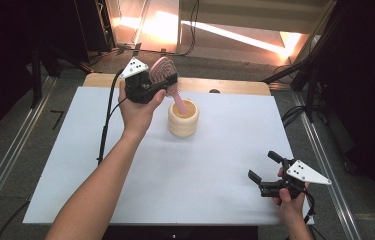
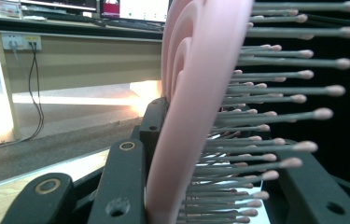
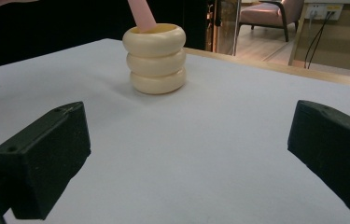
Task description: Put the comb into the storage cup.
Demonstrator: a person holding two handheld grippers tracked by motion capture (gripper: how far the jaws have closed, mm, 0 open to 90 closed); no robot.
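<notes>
A pink hairbrush (image 1: 164,70) is held by its bristled head in my left gripper (image 1: 161,80), which is shut on it above the far middle of the table. Its pink handle (image 1: 179,102) slants down into a cream ribbed cup (image 1: 183,118). In the left gripper view the brush head (image 2: 196,107) stands between the jaws with its bristles pointing right. My right gripper (image 1: 265,167) rests open near the table's front right corner, nothing between its fingers. The right gripper view looks at the cup (image 3: 155,58) with the handle (image 3: 141,14) sticking out of it.
A white sheet (image 1: 125,165) covers the table, with a wooden strip (image 1: 235,86) showing along the far edge. Black cables trail off the left side of the table (image 1: 106,125). Metal rails run along the floor on both sides.
</notes>
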